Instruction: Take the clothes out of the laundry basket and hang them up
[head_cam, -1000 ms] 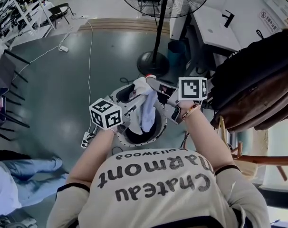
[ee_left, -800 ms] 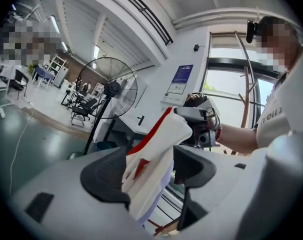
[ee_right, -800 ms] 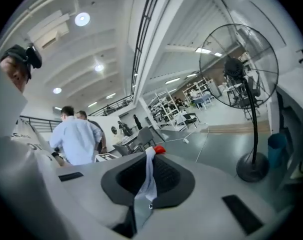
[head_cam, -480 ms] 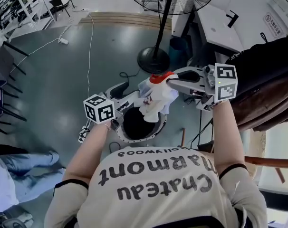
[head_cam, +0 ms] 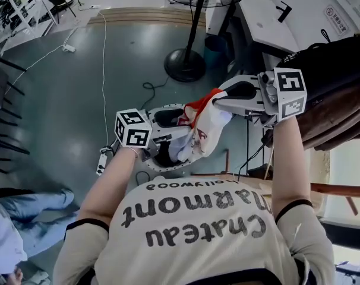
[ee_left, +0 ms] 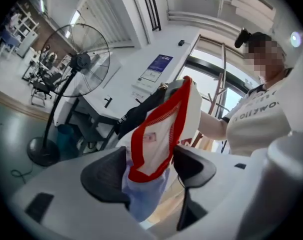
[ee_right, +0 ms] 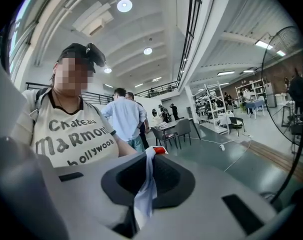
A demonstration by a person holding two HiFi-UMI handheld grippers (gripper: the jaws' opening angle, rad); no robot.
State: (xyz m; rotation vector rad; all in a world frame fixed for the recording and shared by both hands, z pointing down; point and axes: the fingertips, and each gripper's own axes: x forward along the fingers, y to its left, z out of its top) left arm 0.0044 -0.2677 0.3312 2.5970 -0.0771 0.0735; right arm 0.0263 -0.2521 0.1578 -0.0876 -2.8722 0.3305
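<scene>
Above the laundry basket (head_cam: pixel 166 170), toward 2 o'clock from it, the white garment (head_cam: pixel 207 129) is pinched at its edge by the right gripper (head_cam: pixel 218 100). The left gripper (head_cam: pixel 179 134) fingers have just been spread wide; cloth hangs between them, unpressed. They're probably best closed on the red collar (ee_left: pixel 144 174) so it's stretched for hanging. That collar is shown properly only in the left gripper view, and the basket only in the head view.

A white cloth garment with red trim (ee_left: pixel 161 129) is seen hanging between the spread black jaws of the left gripper (ee_left: pixel 149 173), which have just been opening, and a black pedestal fan (ee_left: pixel 76 64) is seen well left of that garment.
</scene>
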